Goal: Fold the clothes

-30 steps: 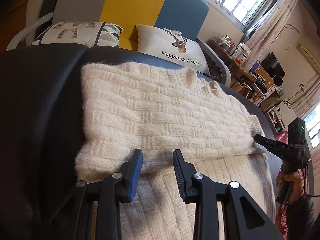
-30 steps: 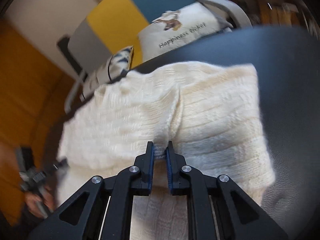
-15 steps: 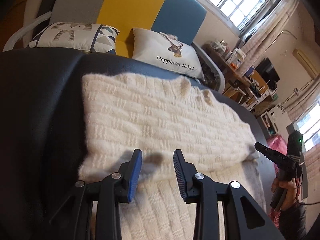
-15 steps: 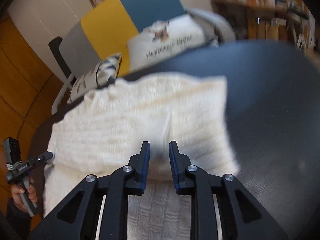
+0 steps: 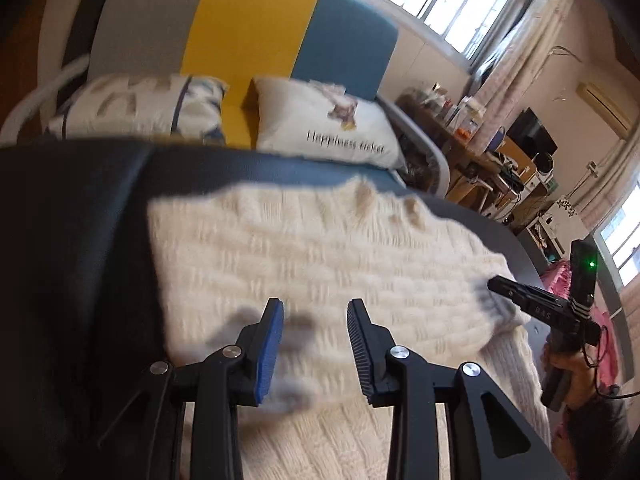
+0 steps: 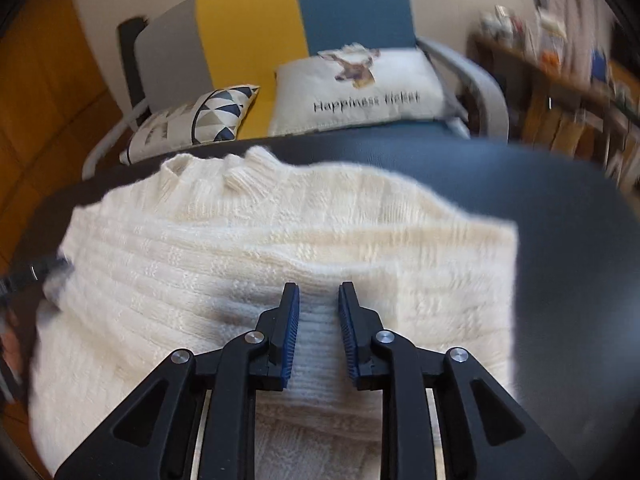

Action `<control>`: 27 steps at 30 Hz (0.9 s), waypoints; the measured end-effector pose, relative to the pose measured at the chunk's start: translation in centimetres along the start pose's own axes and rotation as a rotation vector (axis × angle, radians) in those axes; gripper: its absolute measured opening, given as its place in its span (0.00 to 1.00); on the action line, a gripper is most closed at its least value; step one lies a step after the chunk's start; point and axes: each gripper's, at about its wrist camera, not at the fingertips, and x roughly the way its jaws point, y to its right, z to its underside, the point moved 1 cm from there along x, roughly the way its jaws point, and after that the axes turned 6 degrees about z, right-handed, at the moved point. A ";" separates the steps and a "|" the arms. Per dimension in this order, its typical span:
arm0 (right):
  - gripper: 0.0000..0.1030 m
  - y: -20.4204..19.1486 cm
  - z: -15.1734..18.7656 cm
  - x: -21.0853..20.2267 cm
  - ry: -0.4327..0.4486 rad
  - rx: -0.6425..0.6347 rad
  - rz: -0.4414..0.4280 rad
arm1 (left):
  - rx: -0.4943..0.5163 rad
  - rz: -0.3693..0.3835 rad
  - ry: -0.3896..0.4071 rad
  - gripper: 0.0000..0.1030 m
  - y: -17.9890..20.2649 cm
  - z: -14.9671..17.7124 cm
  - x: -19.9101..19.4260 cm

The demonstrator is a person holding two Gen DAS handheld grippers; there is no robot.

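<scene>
The cream sweater lay folded on the dark bench — both grippers, left and right, hovered with fingers apart and empty, apparently having let the fold settle.

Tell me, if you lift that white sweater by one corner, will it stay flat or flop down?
The sweater would probably flop: it is soft knit, already folded over itself. It looks thick and fuzzy, so likely not slippery.

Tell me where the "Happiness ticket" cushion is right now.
The "Happiness ticket" cushion leans on the striped sofa beyond the sweater, right of the triangle-patterned cushion in both wrist views.
</scene>
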 end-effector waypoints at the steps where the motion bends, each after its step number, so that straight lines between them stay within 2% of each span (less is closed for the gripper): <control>1: 0.26 0.1 -0.2 -0.2 -0.013 0.007 -0.042 | 0.020 -0.001 -0.013 0.33 0.1 -0.5 0.2; 2: 0.31 0.5 -0.4 -0.6 -0.007 0.027 -0.058 | 0.039 -0.004 -0.037 0.33 0.1 -0.9 0.6; 4: 0.57 1.3 -0.6 -1.3 0.005 0.067 -0.090 | 0.070 -0.008 -0.071 0.33 0.2 -1.4 1.3; 5: 0.61 2.0 -0.6 -1.3 -0.004 0.084 -0.106 | 0.090 -0.003 -0.084 0.34 0.5 -1.5 1.7; 6: 0.65 2.7 -0.5 -0.9 -0.023 0.102 -0.106 | 0.111 0.002 -0.097 0.34 0.8 -1.7 2.1; 9: 0.65 4.9 0.3 0.2 -0.069 0.166 -0.145 | 0.185 0.013 -0.131 0.34 2.1 -1.8 3.5; 12: 0.64 5.9 0.7 1.0 -0.065 0.192 -0.195 | 0.238 -0.012 -0.170 0.34 3.2 -1.3 5.3; 14: 0.55 5.0 0.6 1.2 -0.075 0.127 -0.169 | 0.217 -0.008 -0.177 0.34 3.0 -0.6 5.9; 15: 0.35 4.5 0.6 1.3 -0.080 0.094 -0.156 | 0.208 -0.002 -0.163 0.34 2.8 -0.4 5.9; 16: 0.29 4.0 0.5 1.3 -0.084 0.061 -0.143 | 0.196 0.006 -0.153 0.34 2.6 -0.2 5.7; 17: 0.27 3.4 0.4 1.1 -0.079 0.022 -0.129 | 0.174 0.017 -0.147 0.34 2.3 -0.1 5.5; 18: 0.19 2.8 0.2 1.0 -0.076 -0.020 -0.114 | 0.150 0.029 -0.143 0.34 2.0 -0.1 5.3; 20: 0.18 1.1 0.2 0.6 -0.079 -0.146 -0.046 | 0.115 0.048 -0.139 0.34 1.5 0.0 5.0; 23: 0.11 -1.4 -0.1 0.0 -0.079 -0.343 0.078 | 0.114 0.023 -0.098 0.35 1.5 -0.3 4.1; 25: 0.09 -1.7 -1.2 -1.2 -0.042 -0.379 0.118 | 0.127 0.018 -0.046 0.35 1.8 -0.7 3.0; 27: 0.09 -1.0 -2.5 -2.3 -0.003 -0.353 0.119 | 0.124 0.041 -0.019 0.35 1.8 -1.1 2.4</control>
